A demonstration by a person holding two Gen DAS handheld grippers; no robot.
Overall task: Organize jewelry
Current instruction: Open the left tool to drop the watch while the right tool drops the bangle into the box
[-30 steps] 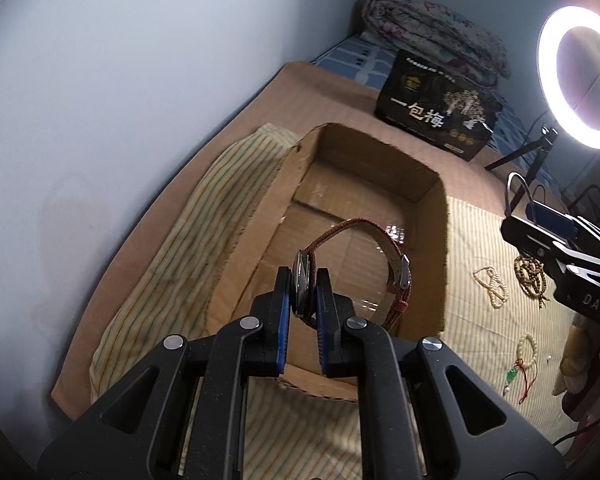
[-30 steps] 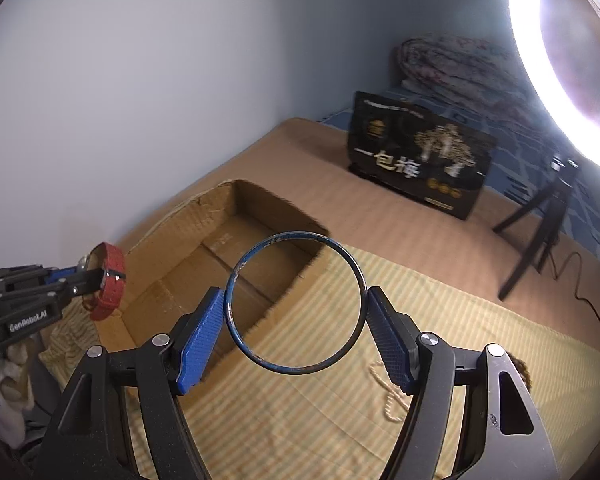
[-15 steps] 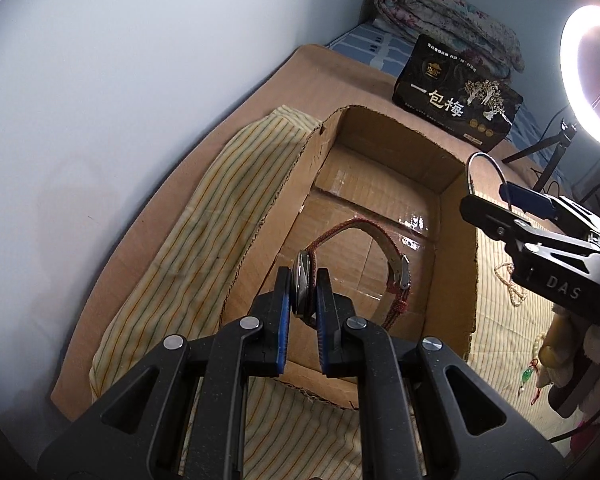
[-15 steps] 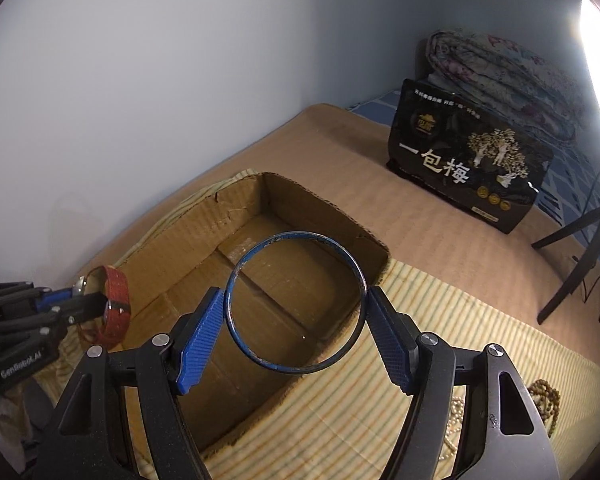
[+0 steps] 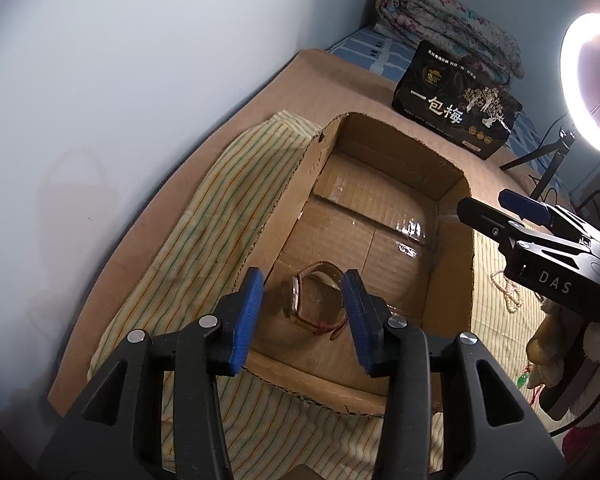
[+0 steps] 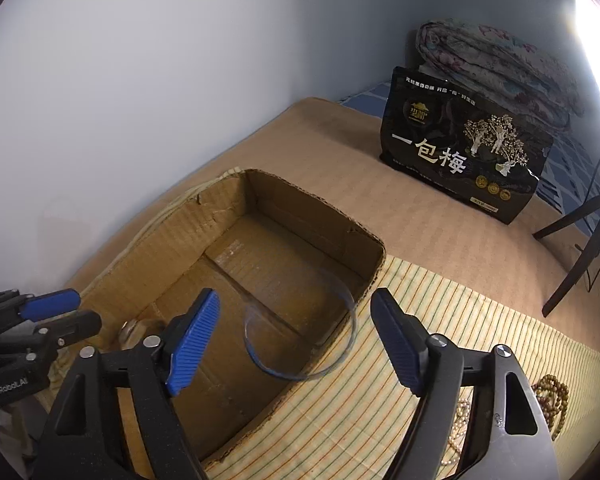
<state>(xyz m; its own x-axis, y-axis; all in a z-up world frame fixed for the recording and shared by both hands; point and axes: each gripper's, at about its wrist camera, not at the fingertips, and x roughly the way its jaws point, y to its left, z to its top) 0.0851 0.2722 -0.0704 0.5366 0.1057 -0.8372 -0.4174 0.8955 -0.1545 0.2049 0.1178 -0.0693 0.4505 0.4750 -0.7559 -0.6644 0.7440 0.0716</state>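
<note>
Holding both grippers over the cardboard box (image 5: 452,280), you are letting go on both sides at once. Your left gripper (image 5: 302,312) is spreading its jaws, and nothing is pressing against the blue pads; the watch (image 5: 312,304) is lying on the floor of the box, near the box's closest wall, its band curled in a loop and its face turned on edge, seen in the gap between the two pads but clear of them. Your right gripper (image 6: 296,332) is also opening its jaws, and the thin blue bangle (image 6: 300,336) is showing as a blurred ring between the pads, touching neither, over the near right corner of the box and partly over the striped cloth (image 6: 440,304) that is lying under the box. In the right wrist view the left gripper's fingers (image 6: 52,304) are reaching in over the box's left wall, with the watch's round metal case just visible below them inside the box. Outside the box, on its right side, bead strings (image 5: 508,292) are lying on the striped cloth, well apart from the watch. Beyond the box's far wall a black printed bag (image 5: 456,120) is standing upright, and further right of it a ring light (image 5: 588,80) is glowing on its tripod.
</note>
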